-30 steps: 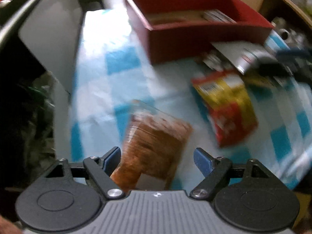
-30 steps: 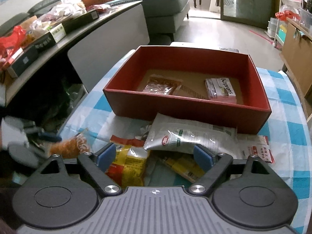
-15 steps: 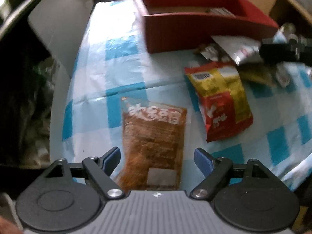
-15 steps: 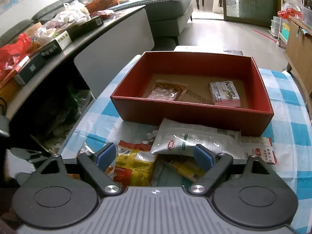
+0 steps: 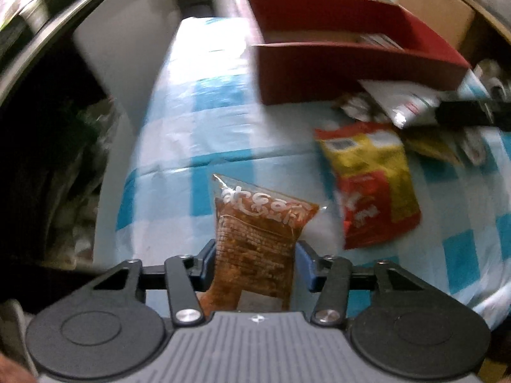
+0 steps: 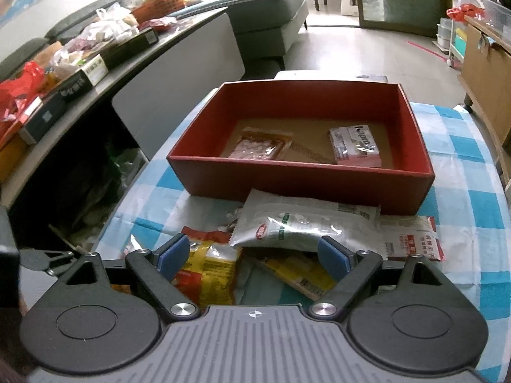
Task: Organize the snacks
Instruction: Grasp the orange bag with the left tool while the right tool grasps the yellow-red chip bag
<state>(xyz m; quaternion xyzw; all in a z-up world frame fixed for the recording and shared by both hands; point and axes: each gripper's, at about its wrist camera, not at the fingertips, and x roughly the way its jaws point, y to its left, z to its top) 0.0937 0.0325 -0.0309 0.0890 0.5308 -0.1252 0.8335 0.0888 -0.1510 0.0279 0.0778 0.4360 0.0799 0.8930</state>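
An orange snack packet (image 5: pixel 258 229) with white lettering lies on the blue-checked tablecloth (image 5: pixel 198 146). It sits between the blue pads of my left gripper (image 5: pixel 255 261), whose jaws are closing and pinching its sides. My right gripper (image 6: pixel 252 255) hangs open over a pile of snacks: a white packet (image 6: pixel 297 223), a yellow-and-red bag (image 6: pixel 207 271) and a yellow packet (image 6: pixel 297 274). Nothing touches its pads. Behind the pile stands the red box (image 6: pixel 287 178), holding a pink packet (image 6: pixel 354 146) and a reddish clear packet (image 6: pixel 258 148). The left wrist view shows the box (image 5: pixel 319 70) and the bag (image 5: pixel 373 191) too.
A red-and-white sachet (image 6: pixel 412 236) lies right of the pile. The table's left edge drops to a dark gap with bags (image 6: pixel 89 191). A curved counter (image 6: pixel 95 63) crowded with boxes runs along the left. A sofa (image 6: pixel 271 9) and a wooden cabinet (image 6: pixel 485 73) stand beyond.
My left gripper's jaws have come in from wide open onto the orange packet's sides. The left view has rolled a little. My right gripper has stayed open and almost still.
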